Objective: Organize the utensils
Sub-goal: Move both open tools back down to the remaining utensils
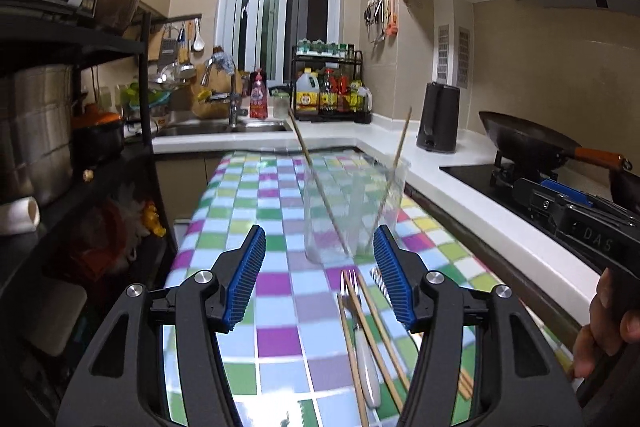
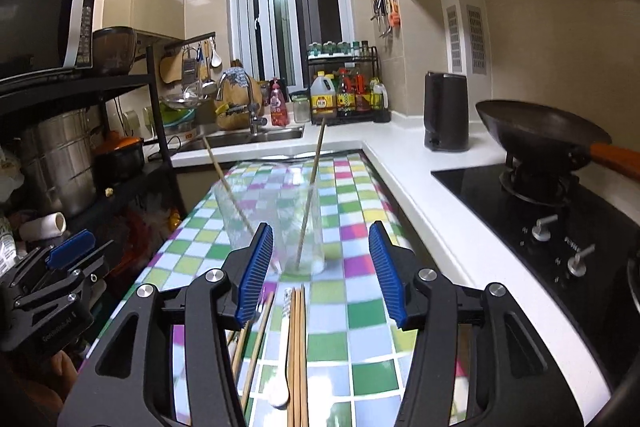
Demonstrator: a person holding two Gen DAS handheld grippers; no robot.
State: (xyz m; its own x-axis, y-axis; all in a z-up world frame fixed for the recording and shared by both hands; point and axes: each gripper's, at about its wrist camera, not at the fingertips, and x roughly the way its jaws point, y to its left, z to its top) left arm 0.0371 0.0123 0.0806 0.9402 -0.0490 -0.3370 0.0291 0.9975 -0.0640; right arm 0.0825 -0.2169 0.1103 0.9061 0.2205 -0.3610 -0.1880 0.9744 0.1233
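Note:
A clear glass cup [image 1: 352, 215] [image 2: 276, 223] stands on the checked table [image 1: 276, 339] [image 2: 360, 311] with two wooden chopsticks [image 1: 316, 183] [image 2: 310, 199] leaning in it. In front of it lie loose chopsticks [image 1: 378, 339] [image 2: 298, 355], a white-handled fork [image 1: 349, 285] and a white spoon [image 2: 282, 351]. My left gripper [image 1: 320, 275] hangs open over the table, left of the utensils, nothing between its pads. My right gripper [image 2: 320, 273] is open above the loose chopsticks, just short of the cup, pads touching nothing. Each gripper shows at the edge of the other view: the right gripper [image 1: 580, 223], the left gripper [image 2: 52, 287].
A white L-shaped counter [image 1: 440, 171] borders the table's right side, with a black kettle [image 2: 446, 111] and a wok [image 2: 540, 131] on the hob. Sink and tap [image 2: 252, 115] lie at the back. A black shelf rack [image 1: 80, 147] with pots crowds the left.

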